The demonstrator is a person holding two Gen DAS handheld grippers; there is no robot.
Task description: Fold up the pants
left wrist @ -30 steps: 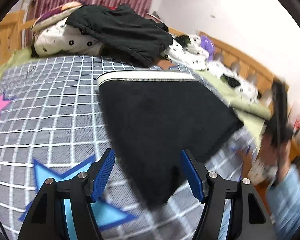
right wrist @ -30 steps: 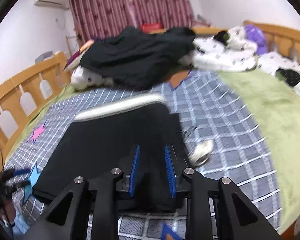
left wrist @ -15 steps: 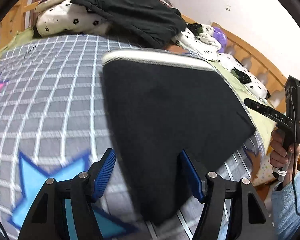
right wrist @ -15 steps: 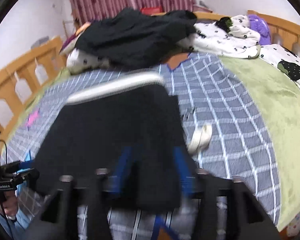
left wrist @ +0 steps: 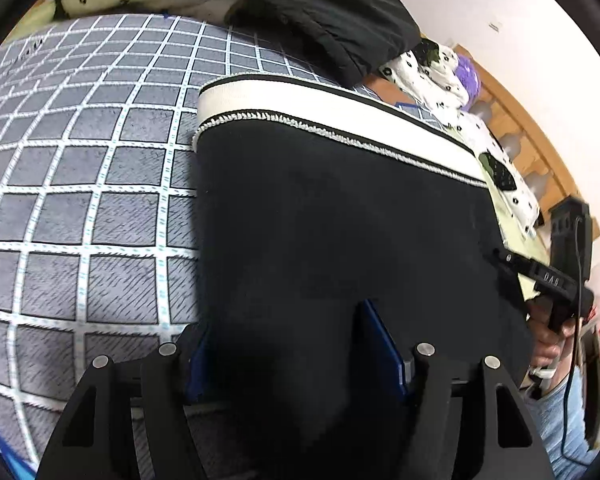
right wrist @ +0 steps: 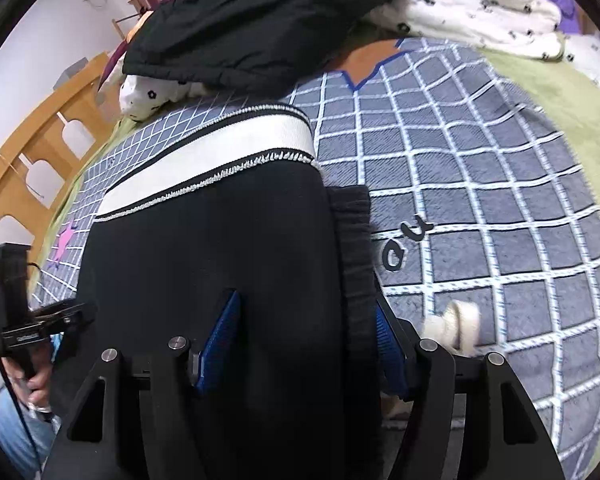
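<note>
Both grippers hover low over the pants [left wrist: 340, 220]. The left gripper [left wrist: 296, 356] gapes wide; the right gripper [right wrist: 304, 344] has just been opening, cloth under its jaws. Soft, light, limp: best pinched at the near edge.

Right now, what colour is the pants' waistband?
White, edged with thin black stripes, on black pants. The waistband shows best in the left wrist view.

A grey checked blanket [right wrist: 480, 208] is spread as the landmark, with a black garment heap [right wrist: 260, 20] piled at its far edge, white spotted bedding [right wrist: 492, 20] beside that heap, and a wooden bed rail [right wrist: 40, 148] along its left.
</note>
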